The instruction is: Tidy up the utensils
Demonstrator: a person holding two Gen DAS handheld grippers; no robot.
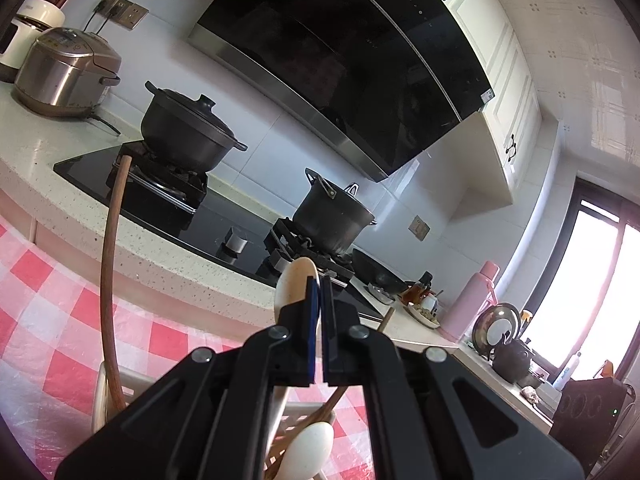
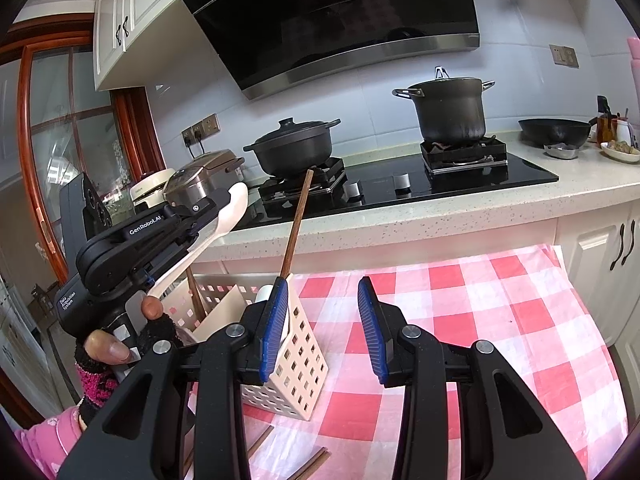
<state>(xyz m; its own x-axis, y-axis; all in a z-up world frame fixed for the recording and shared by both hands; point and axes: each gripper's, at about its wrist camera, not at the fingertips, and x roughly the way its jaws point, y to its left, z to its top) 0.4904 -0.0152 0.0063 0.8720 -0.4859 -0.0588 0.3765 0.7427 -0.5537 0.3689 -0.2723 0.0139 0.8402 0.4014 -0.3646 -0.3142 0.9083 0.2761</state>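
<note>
The left hand-held gripper (image 2: 230, 202), jaws clamped on a white spoon (image 2: 208, 236), hangs left of and above the cream perforated utensil holder (image 2: 296, 368) on the checked-cloth bench (image 2: 500, 320), while the right hand-held gripper (image 2: 323, 320), half-open and empty, has its left finger against the holder's near corner.

Left hand-held gripper (image 1: 320, 292) clamped level; right hand-held gripper (image 2: 323, 304) half-open, tilted down.

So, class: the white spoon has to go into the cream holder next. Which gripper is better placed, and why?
Left. The left gripper already clamps the white spoon above the cream holder; the right gripper is open and holds nothing.
</note>
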